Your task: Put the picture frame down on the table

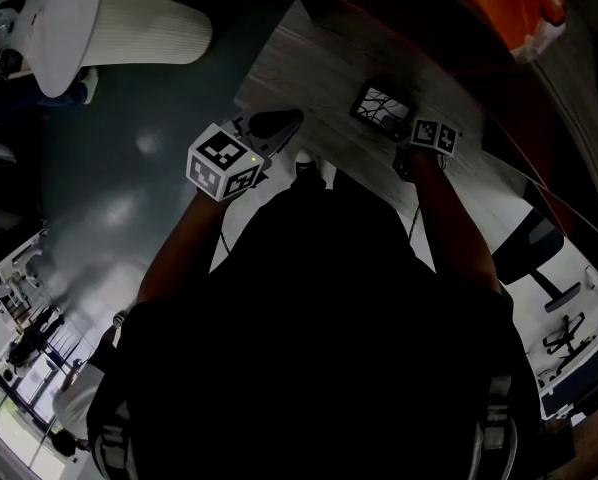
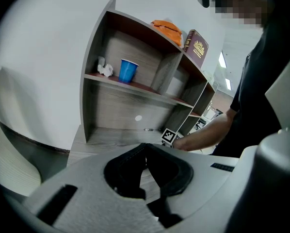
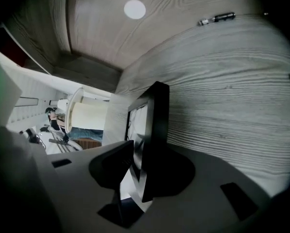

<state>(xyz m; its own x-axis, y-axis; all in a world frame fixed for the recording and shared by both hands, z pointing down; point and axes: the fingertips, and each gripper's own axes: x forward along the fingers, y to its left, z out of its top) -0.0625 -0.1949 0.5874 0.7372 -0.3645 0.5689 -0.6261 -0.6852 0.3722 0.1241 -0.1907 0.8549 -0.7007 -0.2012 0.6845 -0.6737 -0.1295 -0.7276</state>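
While the picture frame (image 3: pixel 152 130) looks settled on the table (image 3: pixel 232 110), the right gripper (image 3: pixel 140 152) stands slack around it, the left gripper (image 2: pixel 146 148) closed and empty, so only backing off remains.

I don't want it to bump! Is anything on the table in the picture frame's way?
Nothing visible is. The picture frame sits between the parted jaws of the right gripper, over bare table. A small pen-like thing lies far off by the back wall.
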